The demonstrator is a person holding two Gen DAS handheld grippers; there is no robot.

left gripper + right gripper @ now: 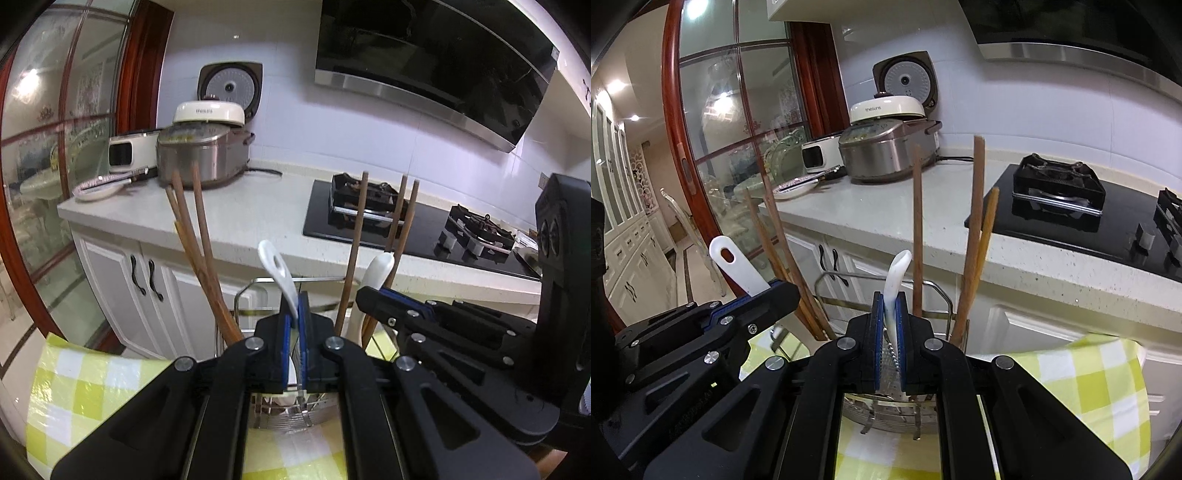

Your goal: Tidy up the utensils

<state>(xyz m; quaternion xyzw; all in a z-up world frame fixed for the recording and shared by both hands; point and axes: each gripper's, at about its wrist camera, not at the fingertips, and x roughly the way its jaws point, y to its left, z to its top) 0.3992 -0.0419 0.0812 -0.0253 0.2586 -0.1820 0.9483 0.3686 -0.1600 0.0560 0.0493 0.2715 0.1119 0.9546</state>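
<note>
Left hand-held gripper (294,314): clenched on the handle of a white slotted-handle spoon (275,264), held handle-up for lowering into the holder.
Right hand-held gripper (891,310): clenched on a white ceramic spoon (897,273), likewise upright.
Metal utensil holder (882,402): just beyond both, on the checked cloth (1082,373) of the near table; wooden chopsticks (917,229) stand inside, leaning against the rim at left and right, so the middle looks free.

The table carries a green-and-white checked cloth (1082,373) that hangs over its edge. A metal utensil rack (886,406) stands directly on the cloth.
</note>
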